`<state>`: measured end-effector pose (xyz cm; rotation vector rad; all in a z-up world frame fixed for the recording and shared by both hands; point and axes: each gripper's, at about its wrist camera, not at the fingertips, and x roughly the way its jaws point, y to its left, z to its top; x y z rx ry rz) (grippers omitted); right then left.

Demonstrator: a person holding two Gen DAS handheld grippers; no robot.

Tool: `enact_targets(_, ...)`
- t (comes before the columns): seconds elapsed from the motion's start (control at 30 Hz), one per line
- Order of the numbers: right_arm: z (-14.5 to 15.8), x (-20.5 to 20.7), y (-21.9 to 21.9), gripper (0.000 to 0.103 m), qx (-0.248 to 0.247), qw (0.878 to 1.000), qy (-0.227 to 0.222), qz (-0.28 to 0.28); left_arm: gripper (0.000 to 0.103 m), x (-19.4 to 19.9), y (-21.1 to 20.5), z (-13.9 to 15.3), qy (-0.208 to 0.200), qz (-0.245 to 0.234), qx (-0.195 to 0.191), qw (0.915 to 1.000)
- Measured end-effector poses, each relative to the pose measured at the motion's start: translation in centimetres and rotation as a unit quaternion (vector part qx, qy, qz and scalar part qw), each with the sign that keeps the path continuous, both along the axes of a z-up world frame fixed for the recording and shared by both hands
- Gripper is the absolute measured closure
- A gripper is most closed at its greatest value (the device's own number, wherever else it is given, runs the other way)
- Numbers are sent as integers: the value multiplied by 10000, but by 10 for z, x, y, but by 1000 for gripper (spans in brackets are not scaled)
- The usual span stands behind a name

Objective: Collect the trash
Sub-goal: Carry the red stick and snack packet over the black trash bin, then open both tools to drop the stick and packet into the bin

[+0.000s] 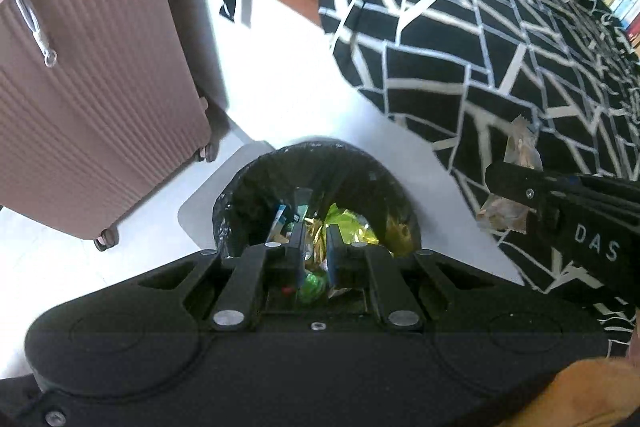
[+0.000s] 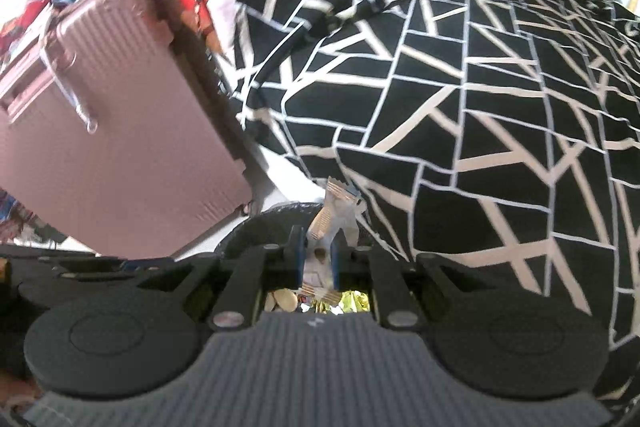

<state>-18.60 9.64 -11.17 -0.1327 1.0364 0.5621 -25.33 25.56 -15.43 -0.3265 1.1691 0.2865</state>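
The bed cover (image 1: 500,39), black with white lines, rose just beside the trash bin (image 1: 316,163), and a pink suitcase (image 1: 92,67) stood on the pale floor (image 1: 276,79) on the bin's other side. The bin, lined with a black bag, already held wrappers and bits of foil. The left gripper (image 1: 313,241) hung right over the bin's mouth, its fingers drawn together on a crinkly gold wrapper (image 1: 318,233), though the blur made the pinch hard to confirm. The right gripper (image 2: 318,255) hovered at the bin's rim on the bed side, fingers clamped on a pale snack wrapper (image 2: 334,207) that stuck up above them.
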Motion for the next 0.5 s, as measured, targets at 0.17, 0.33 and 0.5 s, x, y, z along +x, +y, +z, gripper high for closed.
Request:
enact_targets(0.17, -26, 5, 8, 86, -70, 9997, 89, 212, 93, 8, 6, -29, 103, 52, -37, 9999)
enact_targets(0.33, -54, 12, 17, 85, -152, 9991, 151, 368, 93, 18, 12, -60, 217, 97, -71, 9997)
enact_targets(0.5, -77, 16, 27, 77, -234, 9983, 240, 479, 91, 23, 16, -84, 309, 111, -111, 9994)
